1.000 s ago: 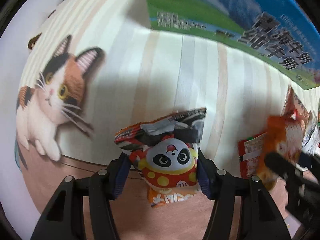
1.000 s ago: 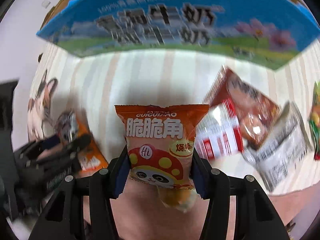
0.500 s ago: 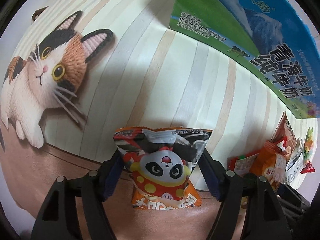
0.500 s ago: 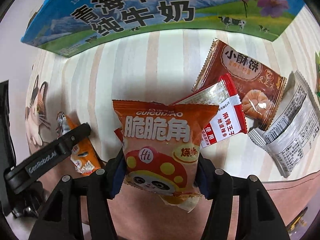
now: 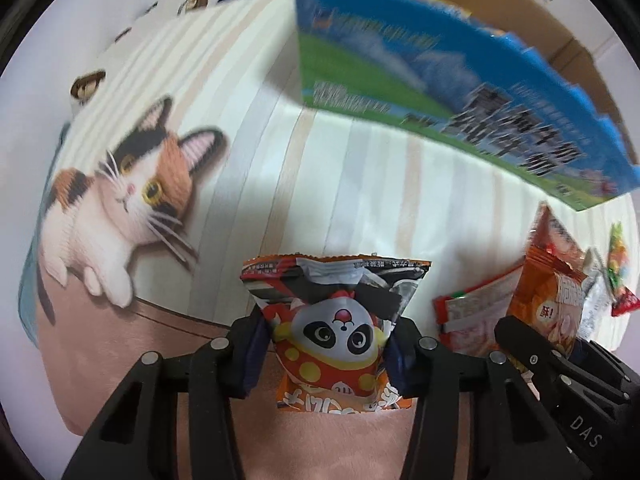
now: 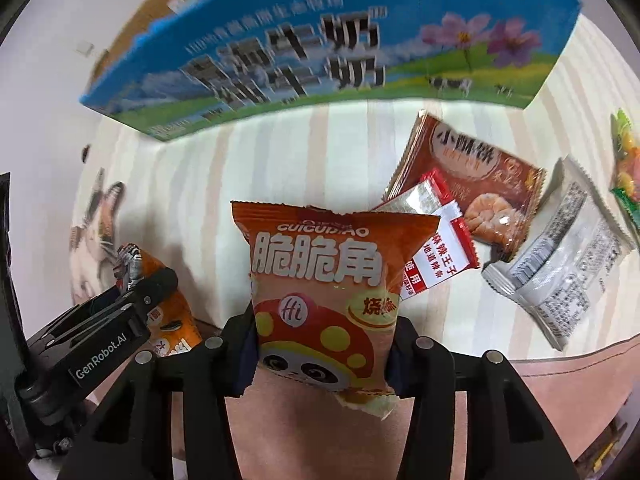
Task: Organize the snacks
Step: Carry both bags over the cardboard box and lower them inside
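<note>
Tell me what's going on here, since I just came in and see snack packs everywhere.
A person is sorting snacks with a tool in each hand. The left tool has just closed on a panda snack pack, and the right tool has just closed on an orange snack pack. A blue milk carton box stands behind on the striped cloth. Several other packets lie on the cloth to the right.

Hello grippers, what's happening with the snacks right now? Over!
Left gripper shut on panda pack. Right gripper shut on orange pack. Milk box ahead, nothing blocking.
</note>
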{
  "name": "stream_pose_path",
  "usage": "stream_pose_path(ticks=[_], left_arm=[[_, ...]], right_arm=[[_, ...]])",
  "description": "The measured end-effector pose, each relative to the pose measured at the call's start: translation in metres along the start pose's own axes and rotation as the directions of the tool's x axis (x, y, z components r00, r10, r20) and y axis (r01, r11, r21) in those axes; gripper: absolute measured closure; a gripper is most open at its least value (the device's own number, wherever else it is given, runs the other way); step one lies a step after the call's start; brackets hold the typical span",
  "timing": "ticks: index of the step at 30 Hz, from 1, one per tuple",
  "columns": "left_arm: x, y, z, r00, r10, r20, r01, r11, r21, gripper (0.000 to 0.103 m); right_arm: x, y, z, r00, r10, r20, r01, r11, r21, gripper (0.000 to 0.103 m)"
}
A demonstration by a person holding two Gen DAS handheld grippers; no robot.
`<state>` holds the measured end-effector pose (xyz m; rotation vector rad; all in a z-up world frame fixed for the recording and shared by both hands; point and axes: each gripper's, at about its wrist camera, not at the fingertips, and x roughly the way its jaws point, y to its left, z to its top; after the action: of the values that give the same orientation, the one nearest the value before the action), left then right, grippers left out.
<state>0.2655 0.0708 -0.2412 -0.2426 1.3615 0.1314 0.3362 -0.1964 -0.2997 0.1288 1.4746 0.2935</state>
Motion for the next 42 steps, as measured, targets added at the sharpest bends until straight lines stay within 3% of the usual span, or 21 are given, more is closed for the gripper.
stream_pose_path(ticks=[8, 14, 18, 22, 27, 33, 37, 42], left_arm=[[-0.08, -0.015, 0.012, 0.992, -0.084, 0.096, 0.078, 0.995, 0.06, 0.057], [-0.117, -0.06, 0.068, 0.977, -0.135, 0.163, 0.107, 0.979, 0.173, 0.057], [-0.121, -0.083, 0.119, 0.977, -0.159, 0.142, 0.125, 0.967, 0.221, 0.057], [-0.109, -0.099, 0.175, 0.984, -0.101, 0.148, 0.061, 0.965, 0.254, 0.057], [-0.068, -0.106, 0.246, 0.997, -0.016, 0.075, -0.004, 0.965, 0.263, 0.057], [-0.014, -0.108, 0.3, 0.997, 0.065, -0.028, -0.056, 0.963, 0.262, 0.057], [0.017, -0.106, 0.326, 0.99, 0.123, -0.071, -0.101, 0.96, 0.26, 0.056], [0.053, -0.103, 0.336, 0.972, 0.12, -0.202, -0.066, 0.965, 0.255, 0.056]], right_arm=[[-0.086, 0.005, 0.002, 0.987, 0.117, 0.11, -0.117, 0.993, -0.007, 0.051], [-0.148, 0.003, 0.032, 0.959, 0.188, 0.211, -0.189, 0.982, -0.018, 0.051], [-0.172, -0.005, 0.08, 0.953, 0.143, 0.267, -0.144, 0.989, -0.018, 0.051], [-0.176, -0.018, 0.137, 0.957, 0.071, 0.283, -0.075, 0.997, 0.002, 0.051], [-0.161, -0.033, 0.207, 0.97, -0.027, 0.24, 0.021, 0.999, 0.025, 0.051], [-0.127, -0.054, 0.271, 0.983, -0.097, 0.156, 0.088, 0.994, 0.066, 0.051], [-0.102, -0.062, 0.289, 0.985, -0.128, 0.116, 0.121, 0.99, 0.072, 0.051], [-0.079, -0.066, 0.299, 0.987, -0.156, 0.049, 0.153, 0.986, 0.066, 0.046]])
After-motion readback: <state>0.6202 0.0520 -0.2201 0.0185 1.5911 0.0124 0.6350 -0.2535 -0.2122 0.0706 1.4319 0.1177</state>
